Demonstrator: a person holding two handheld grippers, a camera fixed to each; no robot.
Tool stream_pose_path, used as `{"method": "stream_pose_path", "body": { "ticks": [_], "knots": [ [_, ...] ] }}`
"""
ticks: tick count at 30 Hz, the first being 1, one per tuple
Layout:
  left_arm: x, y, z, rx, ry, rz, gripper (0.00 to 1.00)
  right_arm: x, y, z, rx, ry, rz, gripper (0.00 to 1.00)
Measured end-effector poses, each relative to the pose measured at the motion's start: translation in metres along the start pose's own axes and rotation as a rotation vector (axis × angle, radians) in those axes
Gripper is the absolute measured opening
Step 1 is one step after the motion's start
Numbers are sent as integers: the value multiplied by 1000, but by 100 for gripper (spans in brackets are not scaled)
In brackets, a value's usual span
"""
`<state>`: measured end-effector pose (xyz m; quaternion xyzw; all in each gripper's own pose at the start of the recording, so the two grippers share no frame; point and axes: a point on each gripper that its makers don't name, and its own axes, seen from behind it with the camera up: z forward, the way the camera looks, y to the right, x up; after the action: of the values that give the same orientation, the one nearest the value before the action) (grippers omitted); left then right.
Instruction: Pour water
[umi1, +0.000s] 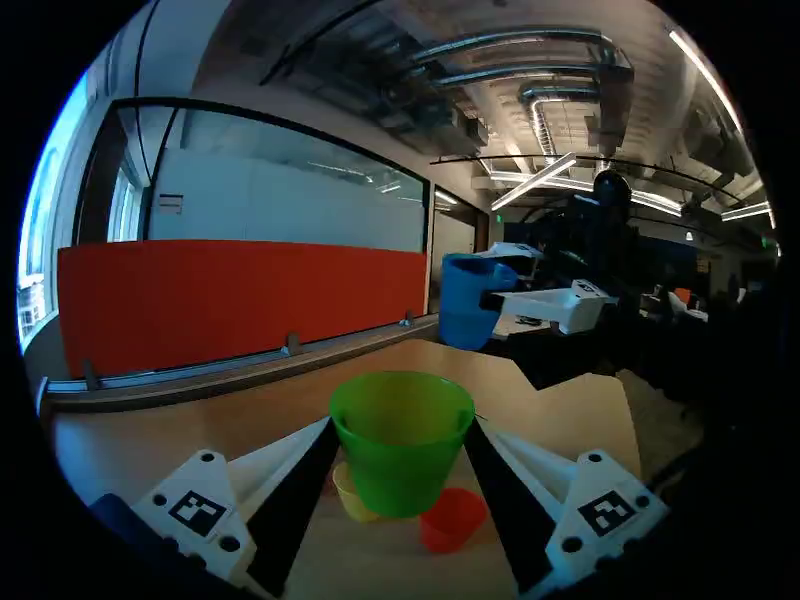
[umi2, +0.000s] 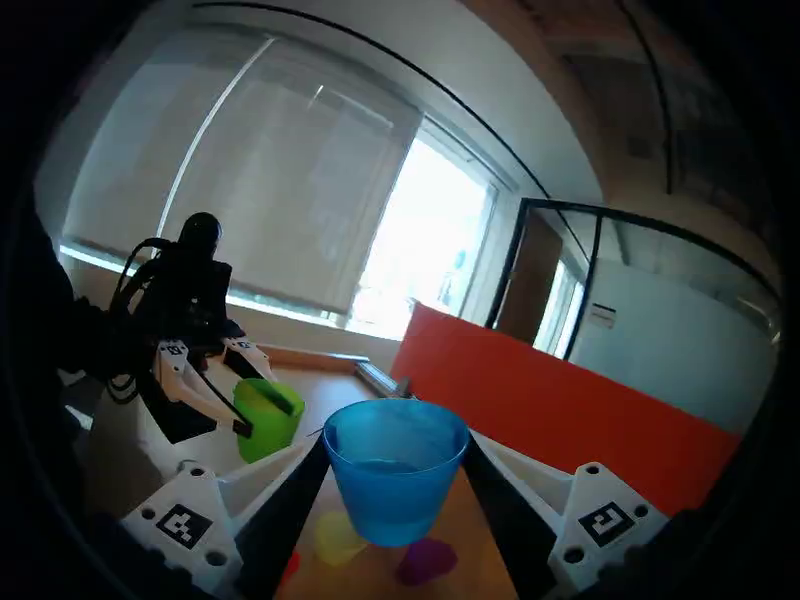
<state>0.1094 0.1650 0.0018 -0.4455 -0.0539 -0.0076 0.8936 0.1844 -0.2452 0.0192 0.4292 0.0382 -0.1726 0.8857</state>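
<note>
Right gripper view reveals water (umi2: 385, 467) (in blue cup (umi2: 395, 505)).

A pale wooden table (umi1: 250, 420) runs away toward 12 o'clock. A metal rail (umi1: 290, 350) and an orange partition (umi1: 240, 300) close its edge from 9 to 12 o'clock.

In the left gripper view two small cups stand on the wood at 6 o'clock. The yellow cup (umi1: 352, 497) has the orange cup (umi1: 452, 518) near it at 4 o'clock, the two apart.

In the right gripper view the table (umi2: 325, 390) carries the yellow cup (umi2: 338, 537) at 6 o'clock. A purple cup (umi2: 428, 560) sits at its 4 o'clock. A red edge (umi2: 290, 570) at its 8 o'clock is too cut off to name.
</note>
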Motion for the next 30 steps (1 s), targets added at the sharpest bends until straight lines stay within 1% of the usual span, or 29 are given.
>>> {"method": "stream_pose_path", "body": {
  "ticks": [5,14,21,30],
  "knots": [
    [-3,5,2,-8,-6,-3,86,5,-3,5,15,-2,-40,92],
    [-8,17,7,-32,-10,-6,86,15,-5,11,23,4,-121,92],
    [-9,28,9,-51,-11,-2,86,23,-8,16,29,7,-185,92],
    [-7,37,10,-73,-6,0,86,28,-9,21,31,5,-261,92]
  ]
}}
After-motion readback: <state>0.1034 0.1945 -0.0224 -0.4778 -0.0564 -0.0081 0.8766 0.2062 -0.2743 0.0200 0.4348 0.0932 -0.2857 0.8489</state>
